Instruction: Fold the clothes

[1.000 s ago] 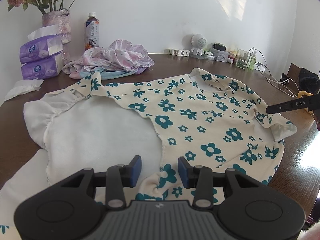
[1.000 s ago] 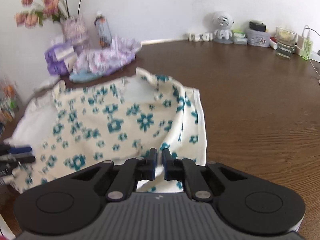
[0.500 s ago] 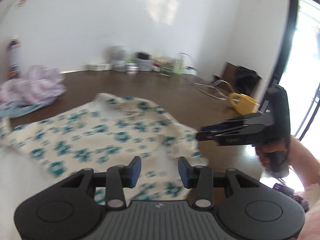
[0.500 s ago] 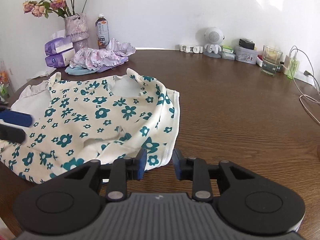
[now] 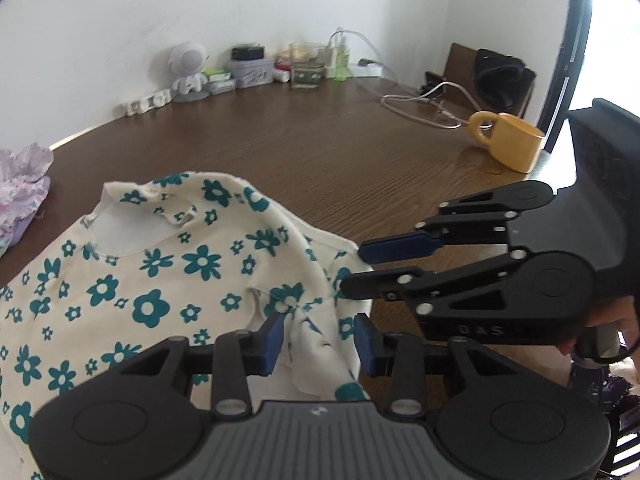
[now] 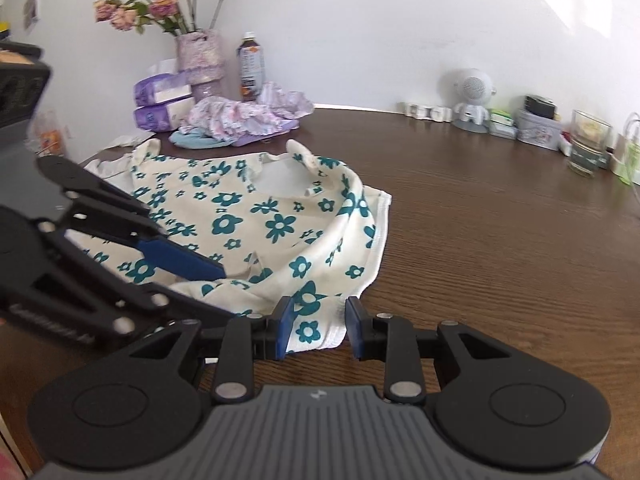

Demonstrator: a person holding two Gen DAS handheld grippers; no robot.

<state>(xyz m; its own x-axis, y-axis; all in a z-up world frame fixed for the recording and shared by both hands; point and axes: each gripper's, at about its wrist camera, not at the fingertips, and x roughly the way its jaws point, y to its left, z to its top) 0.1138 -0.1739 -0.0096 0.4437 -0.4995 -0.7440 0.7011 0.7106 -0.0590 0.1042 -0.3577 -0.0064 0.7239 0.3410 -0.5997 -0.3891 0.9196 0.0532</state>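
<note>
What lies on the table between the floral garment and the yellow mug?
Nothing: in the left wrist view, only bare brown table lies between the floral garment and the yellow mug.

Soft matt cloth garment point(image 6: 280, 216); smooth wood-grain table point(image 6: 500, 216); glossy yellow mug point(image 5: 508, 140); clear glass cup point(image 6: 588, 146).

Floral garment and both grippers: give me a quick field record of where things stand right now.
garment: floral top, cream with teal flowers, spread rumpled on the wooden table
left gripper: open, fabric edge between its fingers
right gripper: open, at the near hem corner
grip: neither closed on cloth
nearby: pile of lilac clothes, yellow mug
fold status: not yet neatly folded
</note>
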